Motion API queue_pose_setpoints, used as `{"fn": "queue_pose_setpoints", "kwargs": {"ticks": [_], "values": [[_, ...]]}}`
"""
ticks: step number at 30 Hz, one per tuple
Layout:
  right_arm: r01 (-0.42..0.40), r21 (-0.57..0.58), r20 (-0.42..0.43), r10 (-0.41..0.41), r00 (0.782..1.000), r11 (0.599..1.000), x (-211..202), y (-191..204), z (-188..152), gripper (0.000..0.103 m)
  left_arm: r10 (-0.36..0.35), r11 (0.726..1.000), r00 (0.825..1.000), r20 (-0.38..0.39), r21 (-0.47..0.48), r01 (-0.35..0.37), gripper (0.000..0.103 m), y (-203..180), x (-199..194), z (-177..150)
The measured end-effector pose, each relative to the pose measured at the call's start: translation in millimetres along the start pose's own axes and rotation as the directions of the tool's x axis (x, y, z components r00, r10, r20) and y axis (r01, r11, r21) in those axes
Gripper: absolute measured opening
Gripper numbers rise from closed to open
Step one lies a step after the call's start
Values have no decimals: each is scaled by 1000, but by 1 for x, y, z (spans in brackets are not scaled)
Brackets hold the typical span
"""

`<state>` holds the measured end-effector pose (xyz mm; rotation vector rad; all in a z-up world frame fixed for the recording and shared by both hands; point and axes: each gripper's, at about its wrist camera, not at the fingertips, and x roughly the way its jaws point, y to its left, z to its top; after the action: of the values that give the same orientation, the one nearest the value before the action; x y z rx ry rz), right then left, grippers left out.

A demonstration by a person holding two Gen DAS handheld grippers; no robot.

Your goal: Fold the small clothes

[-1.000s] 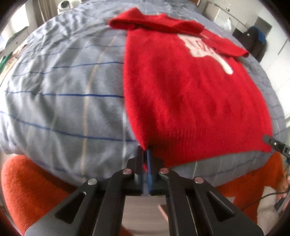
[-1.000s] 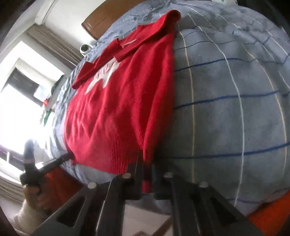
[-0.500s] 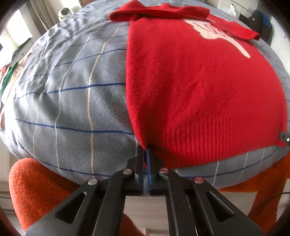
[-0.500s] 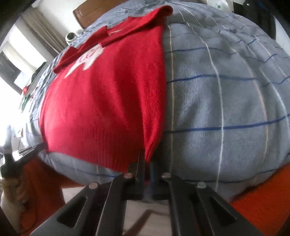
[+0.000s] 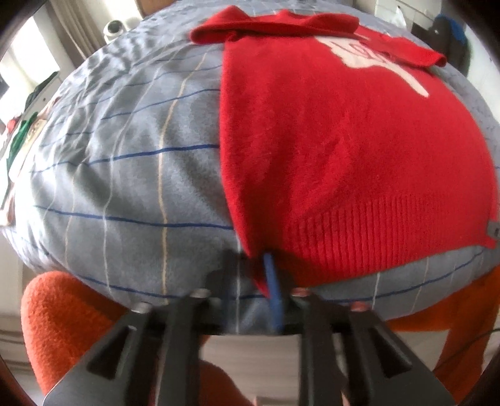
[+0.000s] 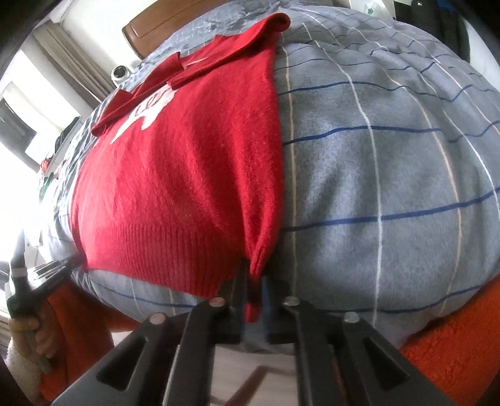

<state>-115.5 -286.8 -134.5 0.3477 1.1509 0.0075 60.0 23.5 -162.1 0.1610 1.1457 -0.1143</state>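
A red knit sweater (image 5: pixel 337 150) with a white chest print lies flat on a grey checked bed cover, sleeves folded across the top; it also shows in the right wrist view (image 6: pixel 187 187). My left gripper (image 5: pixel 250 281) is open at the hem's left corner, the corner resting against its right blue finger pad (image 5: pixel 275 299). My right gripper (image 6: pixel 253 290) has its jaws slightly apart with the hem's right corner hanging between them. The left gripper (image 6: pixel 53 268) shows at the far hem corner in the right wrist view.
The grey checked cover (image 5: pixel 125 175) drapes over an orange fuzzy blanket (image 5: pixel 62 312) at the bed's near edge. A wooden headboard (image 6: pixel 175 22) and a small white camera (image 6: pixel 120 73) lie at the far end. Clutter sits at the far left (image 5: pixel 25 137).
Both grippers moved closer to the bed, bringing the hem down to the cover. My left gripper opened and let go of the hem corner. My right gripper's jaws have parted slightly.
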Motion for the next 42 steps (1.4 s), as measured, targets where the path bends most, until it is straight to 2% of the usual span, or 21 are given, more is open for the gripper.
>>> {"fn": "queue_pose_setpoints", "kwargs": {"ticks": [1, 2, 3, 4, 7, 8, 10, 11, 13, 15, 18, 23, 25, 29, 32, 42], "values": [[5, 3, 1, -5, 1000, 1000, -2, 0, -1, 29, -15, 1000, 1000, 6, -18, 15, 58, 3, -5, -2], [15, 7, 4, -15, 1000, 1000, -6, -1, -1, 34, -28, 999, 1000, 14, -32, 29, 68, 6, -9, -4], [31, 11, 11, -31, 999, 999, -10, -1, -2, 43, -37, 998, 999, 25, -48, 38, 69, 10, -15, -6], [51, 14, 26, -51, 998, 999, -15, -2, -2, 46, -39, 997, 998, 39, -60, 41, 69, 12, -21, -8], [133, 41, 123, -137, 983, 990, -41, -7, -4, 46, -34, 989, 989, 143, -140, 54, 71, 26, -44, -8], [169, 54, 172, -176, 969, 984, -51, -9, -3, 47, -37, 981, 980, 197, -178, 73, 76, 32, -54, -5], [230, 63, 260, -238, 936, 971, -68, -9, -1, 57, -35, 971, 965, 261, -221, 95, 83, 43, -65, 2], [263, 61, 308, -269, 913, 963, -76, -7, 0, 59, -39, 965, 955, 293, -236, 111, 86, 48, -70, 8], [277, 59, 352, -279, 893, 959, -83, -4, 1, 62, -52, 962, 945, 322, -236, 134, 88, 58, -72, 22], [266, 52, 359, -266, 894, 963, -84, -2, 2, 63, -39, 964, 942, 333, -236, 123, 89, 63, -72, 36], [265, 24, 341, -257, 904, 964, -76, 3, 2, 63, -3, 961, 941, 340, -260, 97, 91, 67, -67, 38], [271, 3, 325, -257, 910, 963, -71, 9, -3, 63, 40, 947, 961, 275, -316, 51, 91, 71, -43, 16], [270, 2, 327, -256, 910, 963, -70, 10, -4, 63, 35, 947, 968, 249, -318, 48, 91, 72, -41, 12], [259, 2, 313, -246, 917, 966, -64, 10, -4, 63, 66, 944, 958, 280, -328, 31, 91, 73, -48, 10], [247, -6, 303, -234, 924, 969, -59, 11, -4, 63, 66, 944, 959, 274, -329, 29, 91, 73, -47, 9], [239, 14, 313, -231, 921, 971, -63, 7, -6, 63, 72, 948, 959, 275, -319, 20, 91, 69, -47, 9]]}}
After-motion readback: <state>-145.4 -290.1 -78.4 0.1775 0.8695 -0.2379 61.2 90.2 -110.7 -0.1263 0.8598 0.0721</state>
